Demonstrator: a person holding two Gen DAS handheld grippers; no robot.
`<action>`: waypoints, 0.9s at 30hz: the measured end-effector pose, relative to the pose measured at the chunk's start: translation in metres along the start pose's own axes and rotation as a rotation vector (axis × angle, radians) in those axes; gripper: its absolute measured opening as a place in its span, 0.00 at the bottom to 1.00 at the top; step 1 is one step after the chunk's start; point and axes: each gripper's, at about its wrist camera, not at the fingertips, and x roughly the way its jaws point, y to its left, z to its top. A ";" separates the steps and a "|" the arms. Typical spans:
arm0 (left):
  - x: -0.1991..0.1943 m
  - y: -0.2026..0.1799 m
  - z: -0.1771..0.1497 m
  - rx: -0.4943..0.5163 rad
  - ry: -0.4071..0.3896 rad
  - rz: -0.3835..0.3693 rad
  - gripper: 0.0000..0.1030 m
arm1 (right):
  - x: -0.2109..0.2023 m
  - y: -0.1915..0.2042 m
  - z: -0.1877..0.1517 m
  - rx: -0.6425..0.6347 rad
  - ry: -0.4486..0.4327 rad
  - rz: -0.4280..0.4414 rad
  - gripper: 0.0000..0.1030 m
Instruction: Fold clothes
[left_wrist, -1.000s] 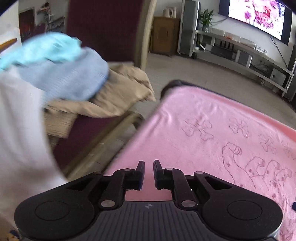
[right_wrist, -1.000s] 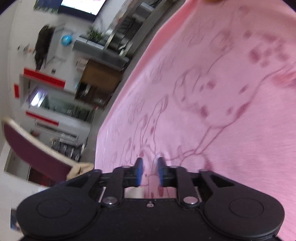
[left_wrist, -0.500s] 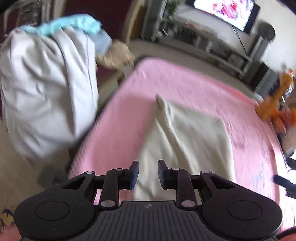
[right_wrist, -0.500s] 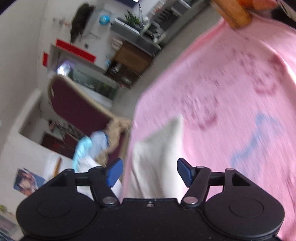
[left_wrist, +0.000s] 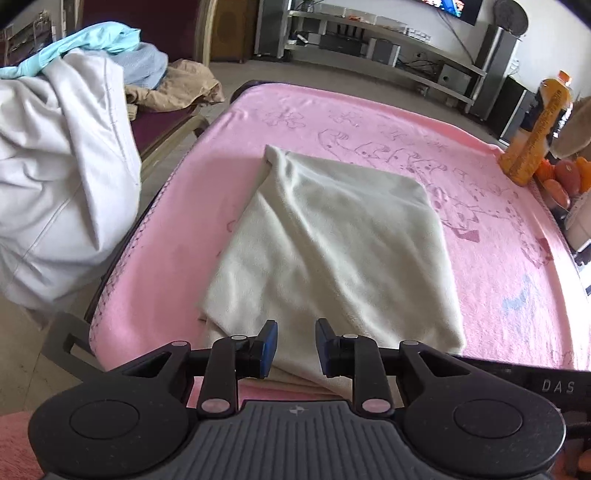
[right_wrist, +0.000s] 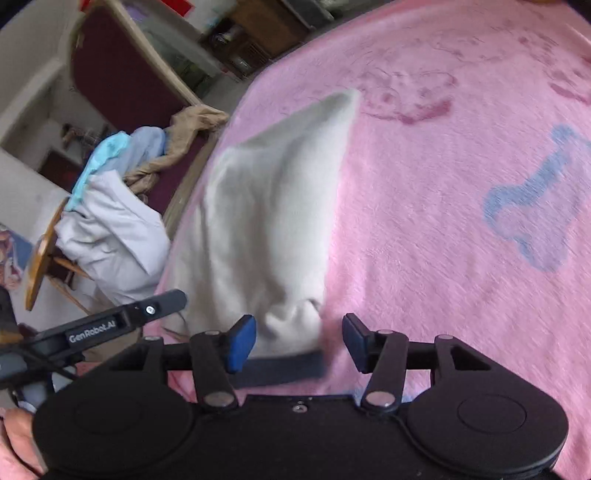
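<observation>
A cream fleece garment (left_wrist: 325, 251) lies spread on the pink blanket (left_wrist: 498, 229) that covers the table; it also shows in the right wrist view (right_wrist: 266, 221). My left gripper (left_wrist: 293, 349) hovers over the garment's near edge, jaws apart and empty. My right gripper (right_wrist: 299, 343) is open wide just above the garment's near right corner, holding nothing. The left gripper's body (right_wrist: 110, 325) shows at the left of the right wrist view.
A chair to the left holds a pile of clothes: white (left_wrist: 62, 177), light blue (left_wrist: 96, 40) and tan (left_wrist: 177, 88). An orange juice bottle (left_wrist: 539, 125) and fruit (left_wrist: 565, 177) stand at the table's far right. A TV stand (left_wrist: 388, 40) lines the far wall.
Both grippers pulled back from the blanket to the near edge. The right gripper's jaws opened wide. The left jaws parted a little. The cream garment came into view, lying flat.
</observation>
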 end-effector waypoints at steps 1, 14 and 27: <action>0.000 0.001 0.000 -0.007 0.002 0.004 0.23 | 0.000 -0.002 -0.002 0.030 0.018 0.026 0.22; 0.000 0.018 0.003 -0.089 0.022 -0.006 0.23 | -0.021 -0.053 -0.021 0.408 0.178 0.159 0.22; 0.013 0.016 0.004 -0.044 0.044 0.020 0.19 | -0.029 -0.006 0.000 0.166 -0.067 0.257 0.28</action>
